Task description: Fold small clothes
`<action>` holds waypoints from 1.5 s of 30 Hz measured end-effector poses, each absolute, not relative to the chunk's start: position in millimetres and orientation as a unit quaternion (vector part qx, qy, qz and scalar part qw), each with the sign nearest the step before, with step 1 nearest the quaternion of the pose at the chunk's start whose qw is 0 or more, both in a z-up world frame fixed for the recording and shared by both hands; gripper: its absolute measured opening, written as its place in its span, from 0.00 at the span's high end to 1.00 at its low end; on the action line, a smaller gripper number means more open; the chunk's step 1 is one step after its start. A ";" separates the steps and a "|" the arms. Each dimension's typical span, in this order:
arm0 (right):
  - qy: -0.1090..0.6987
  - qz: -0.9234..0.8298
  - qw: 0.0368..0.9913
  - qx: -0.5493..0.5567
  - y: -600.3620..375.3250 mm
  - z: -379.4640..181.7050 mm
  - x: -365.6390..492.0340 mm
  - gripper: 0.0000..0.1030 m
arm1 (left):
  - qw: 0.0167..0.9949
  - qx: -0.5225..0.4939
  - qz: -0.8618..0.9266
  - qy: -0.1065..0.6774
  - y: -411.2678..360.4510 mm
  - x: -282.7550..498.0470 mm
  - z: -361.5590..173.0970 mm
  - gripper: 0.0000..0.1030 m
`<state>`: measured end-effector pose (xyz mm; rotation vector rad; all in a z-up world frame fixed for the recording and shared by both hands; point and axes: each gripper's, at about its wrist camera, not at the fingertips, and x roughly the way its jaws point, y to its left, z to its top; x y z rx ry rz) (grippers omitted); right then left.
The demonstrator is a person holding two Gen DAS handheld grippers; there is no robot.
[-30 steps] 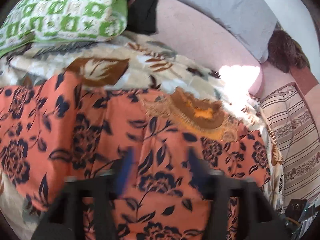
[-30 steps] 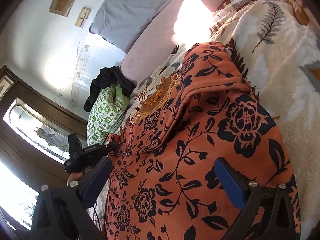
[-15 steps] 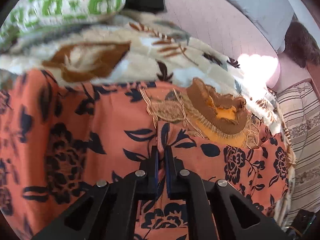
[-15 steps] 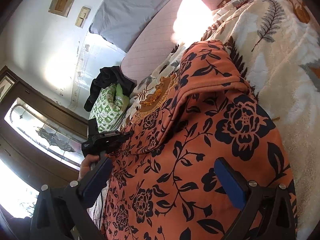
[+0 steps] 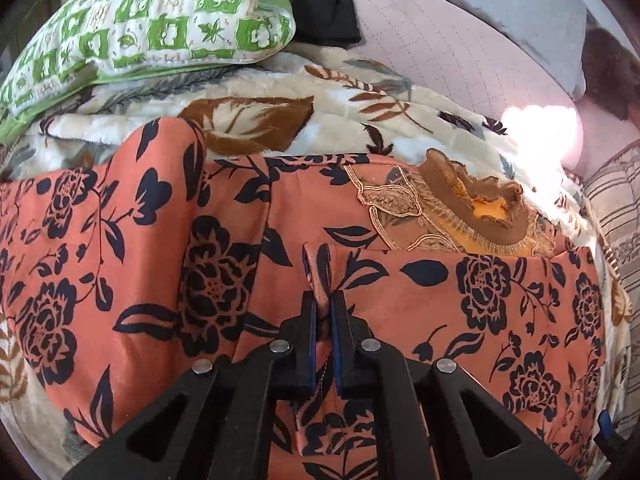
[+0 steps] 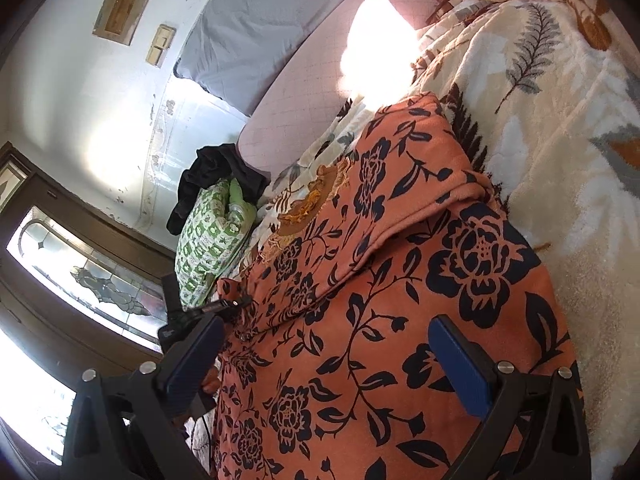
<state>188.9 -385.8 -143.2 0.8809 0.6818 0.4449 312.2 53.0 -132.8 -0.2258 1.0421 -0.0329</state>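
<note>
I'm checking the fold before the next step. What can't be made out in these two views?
- Left wrist view: the orange floral garment's near hem, covered by the left gripper, shut on a pinched ridge.
- Right wrist view: the garment's near end, cut by the bottom edge behind the open right gripper.
- Its back, against the blanket.

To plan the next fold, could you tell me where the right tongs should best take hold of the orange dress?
Probably its right-hand edge, coming from the blanket side: there the dress lies flat with a free border, and the right tongs hang open over it.
</note>
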 end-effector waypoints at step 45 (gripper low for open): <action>0.391 0.187 0.799 0.417 -398.6 -139.9 299.0 0.00 | 0.855 -0.110 -0.034 0.505 40.5 282.5 -130.5 0.45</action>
